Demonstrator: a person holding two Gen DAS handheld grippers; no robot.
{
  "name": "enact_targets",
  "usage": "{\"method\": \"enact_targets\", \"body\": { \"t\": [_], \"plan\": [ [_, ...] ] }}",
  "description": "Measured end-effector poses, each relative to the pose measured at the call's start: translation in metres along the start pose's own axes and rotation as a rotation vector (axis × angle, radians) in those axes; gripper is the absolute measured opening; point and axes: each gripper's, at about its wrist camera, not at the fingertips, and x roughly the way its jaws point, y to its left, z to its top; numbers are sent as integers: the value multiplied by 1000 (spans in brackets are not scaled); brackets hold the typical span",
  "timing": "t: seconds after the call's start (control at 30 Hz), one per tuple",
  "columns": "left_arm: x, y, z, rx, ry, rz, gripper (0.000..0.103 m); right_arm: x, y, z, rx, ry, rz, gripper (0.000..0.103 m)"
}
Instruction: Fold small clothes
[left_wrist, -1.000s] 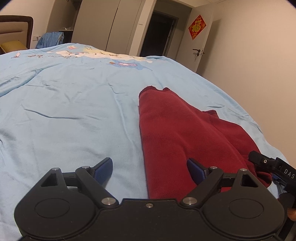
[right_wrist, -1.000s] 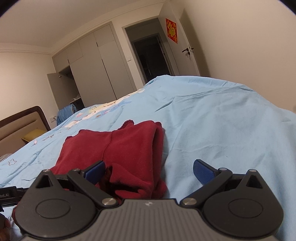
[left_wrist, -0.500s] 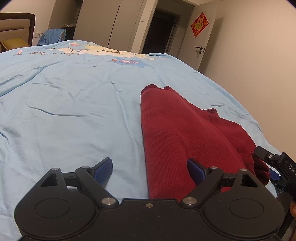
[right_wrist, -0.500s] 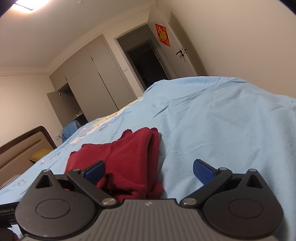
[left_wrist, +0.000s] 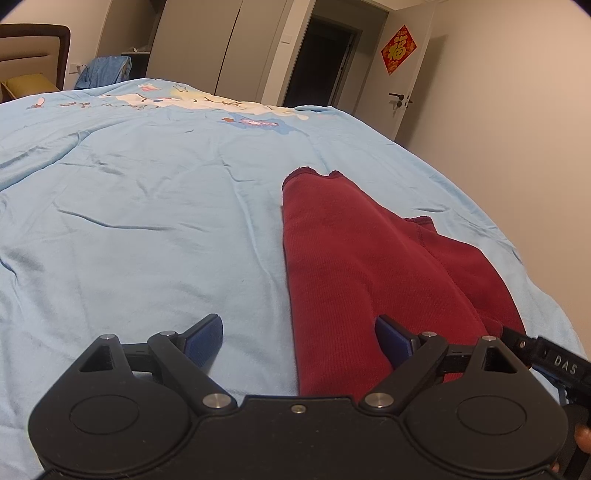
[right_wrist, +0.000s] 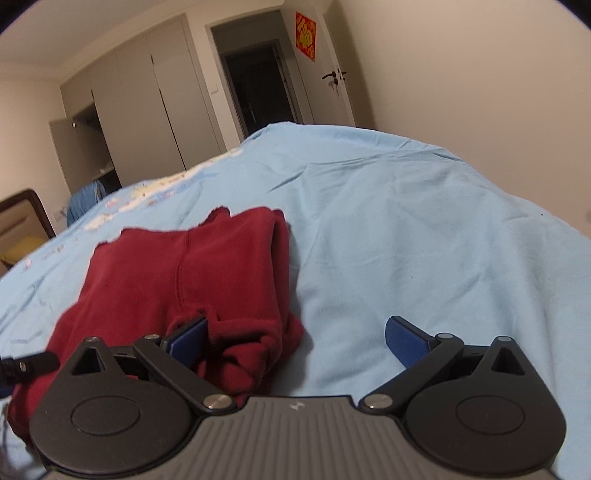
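Bedroom walls, a bank of pale wardrobe doors and a dark open doorway close off the far side at twelve o'clock, and nearly everything nearer is a bed under a light blue sheet, creased in places and printed with a cartoon band toward its far edge. The one piece of clothing in sight, a dark red garment, lies on the sheet at about one o'clock in the left wrist view and ten o'clock in the right wrist view. It looks already doubled lengthwise: one long straight edge runs away from the camera, a second layer shows beneath along the side at three o'clock, and two small hems sit together at the far end. The near end is less tidy, bunched into soft rolls just ahead of the right gripper. The left gripper has its jaws spread wide, one pad over bare sheet and the other over the red cloth, holding nothing. The right gripper's jaws are likewise wide apart and empty, one pad against the rumpled near end and the other over bare sheet. By my reading the first fold is done and at least one more remains: the near end would need to be pinched at both corners and carried toward the far hems, after smoothing the bunched part. No other clothes waiting to be folded are visible on the bed.
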Motion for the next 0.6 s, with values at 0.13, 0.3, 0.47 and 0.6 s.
{"method": "enact_targets", "body": {
  "t": [0.13,0.3,0.47,0.6],
  "plan": [
    [-1,1,-1,-1,0,-4,91,-11,12,-9,-128,35,-40,102],
    [-1,2,-1,-8,-2,-8,92,-25,6,5,-96,-30,-55,103],
    [0,2,-1,-8,-1,-8,92,-1,-3,40,-99,-37,-91,103],
    [-1,3,-1,-8,0,-11,93,14,-12,43,-109,63,-57,103]
  ]
}}
